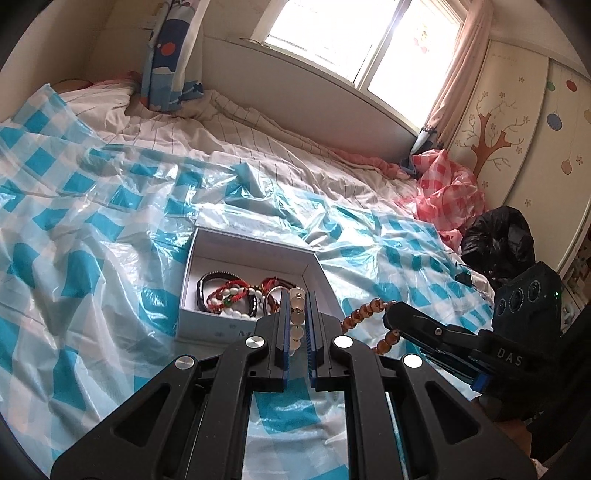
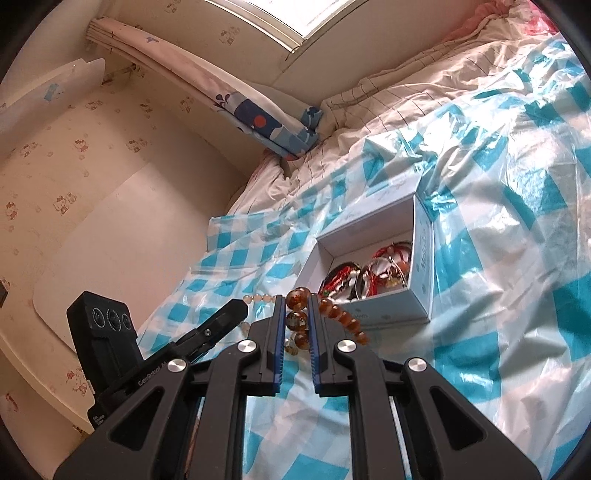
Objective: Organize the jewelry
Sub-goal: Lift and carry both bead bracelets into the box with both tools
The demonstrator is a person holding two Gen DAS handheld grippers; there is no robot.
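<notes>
An open white box [image 1: 251, 243] [image 2: 423, 266] lies on the bed with several bracelets [image 1: 229, 295] [image 2: 373, 273] inside. My left gripper [image 1: 297, 295] is shut on a pale bead bracelet [image 1: 296, 317] held just above the box's near edge. In the right wrist view the same pale bracelet [image 2: 258, 298] shows beside the left gripper's fingers [image 2: 225, 317]. My right gripper [image 2: 296, 299] is shut on an amber bead bracelet [image 2: 297, 319], whose beads trail toward the box. In the left wrist view the amber beads [image 1: 364, 314] hang from the right gripper's fingers [image 1: 402, 317].
A blue-and-white checked plastic sheet [image 1: 92, 229] [image 2: 498, 221] covers the bed under the box. A red checked plastic sheet [image 1: 443, 188] and a black bag [image 1: 498, 240] lie at the bed's far right. A patterned curtain [image 1: 170, 55] hangs by the window [image 1: 351, 33]; a wardrobe [image 1: 524, 122] stands right.
</notes>
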